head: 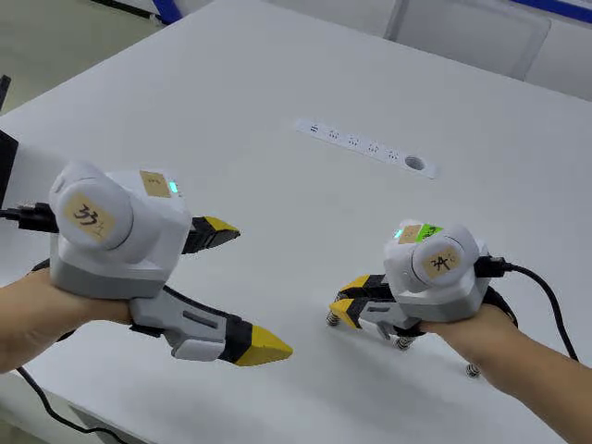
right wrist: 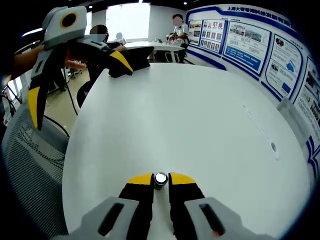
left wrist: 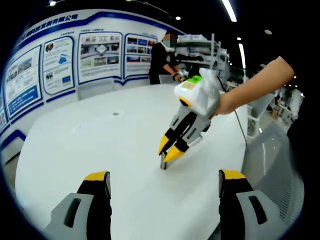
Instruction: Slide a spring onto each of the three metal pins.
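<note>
My right gripper (head: 345, 299) is shut on a small upright metal pin (head: 331, 319) that stands on the white table (head: 305, 185). In the right gripper view the pin's round silver top (right wrist: 160, 179) sits pinched between the yellow fingertips (right wrist: 141, 180). Its lower part looks coiled like a spring. Two more small metal pieces (head: 403, 343) (head: 473, 370) stand on the table under and behind the right hand. My left gripper (head: 242, 289) hovers open to the left, nothing between its jaws. From the left gripper view (left wrist: 165, 179) the right gripper (left wrist: 169, 149) touches the pin (left wrist: 163, 163).
A white power strip (head: 356, 143) lies flat at the far middle of the table, with a round cable hole (head: 415, 164) at its right end. Black cables trail from both grippers. People stand by another table (right wrist: 160, 47) in the background.
</note>
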`<state>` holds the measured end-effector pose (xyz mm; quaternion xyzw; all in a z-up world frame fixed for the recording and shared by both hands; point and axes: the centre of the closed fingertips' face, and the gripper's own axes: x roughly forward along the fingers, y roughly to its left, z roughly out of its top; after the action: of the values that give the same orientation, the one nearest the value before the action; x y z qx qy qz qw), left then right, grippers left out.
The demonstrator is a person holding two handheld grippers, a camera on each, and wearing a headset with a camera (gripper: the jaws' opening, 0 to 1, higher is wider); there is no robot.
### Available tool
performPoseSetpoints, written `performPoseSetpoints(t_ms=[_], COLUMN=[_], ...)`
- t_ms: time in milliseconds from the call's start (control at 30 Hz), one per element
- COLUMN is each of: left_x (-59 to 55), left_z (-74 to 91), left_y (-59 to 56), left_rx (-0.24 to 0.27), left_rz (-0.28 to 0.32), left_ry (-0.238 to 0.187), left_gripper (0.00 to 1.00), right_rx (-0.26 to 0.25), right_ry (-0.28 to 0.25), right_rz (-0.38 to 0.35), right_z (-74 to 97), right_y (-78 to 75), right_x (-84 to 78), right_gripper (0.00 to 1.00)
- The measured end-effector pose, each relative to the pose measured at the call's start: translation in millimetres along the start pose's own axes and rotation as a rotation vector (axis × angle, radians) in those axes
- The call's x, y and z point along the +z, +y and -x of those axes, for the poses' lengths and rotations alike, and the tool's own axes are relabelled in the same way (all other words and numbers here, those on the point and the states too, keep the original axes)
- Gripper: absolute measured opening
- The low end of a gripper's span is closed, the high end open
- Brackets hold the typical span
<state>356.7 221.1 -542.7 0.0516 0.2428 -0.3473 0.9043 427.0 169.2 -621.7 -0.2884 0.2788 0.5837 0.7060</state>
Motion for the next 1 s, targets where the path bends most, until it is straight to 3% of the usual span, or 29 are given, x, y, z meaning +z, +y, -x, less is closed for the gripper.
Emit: performPoseSetpoints(t_ms=[233,333,433,633,833,1000], left_x=[-2.4,-2.1,7.9,23.5,32.6,30.3], left_z=[-0.1,0.7,2.0,-0.7,-6.3,-11.5], left_y=[-3.1,-2.8,-0.3,-0.4,-7.3,-12.6], left_rx=[-0.005,-0.007,-0.004,0.0,-0.022,-0.039], left_rz=[0.001,-0.026,-0.033,-0.049,-0.048,-0.071], left_ry=[0.017,0.041,0.028,0.007,-0.009,0.02], left_gripper=[0.91,0.91,0.91,0.91,0.9,0.91], right_rx=[0.013,0.006,-0.007,-0.032,-0.072,-0.095], right_ry=[-0.024,-0.042,-0.089,-0.137,-0.163,-0.161], right_rz=[-0.015,-0.013,-0.02,-0.022,-0.035,-0.043], right_z=[9.3,18.0,35.0,70.7,104.0,128.8], right_y=[1.7,-0.5,-5.2,-15.5,-23.4,-24.5], right_x=[6.1,11.9,23.9,32.6,24.7,8.5], right_gripper=[0.17,0.18,0.2,0.22,0.23,0.27])
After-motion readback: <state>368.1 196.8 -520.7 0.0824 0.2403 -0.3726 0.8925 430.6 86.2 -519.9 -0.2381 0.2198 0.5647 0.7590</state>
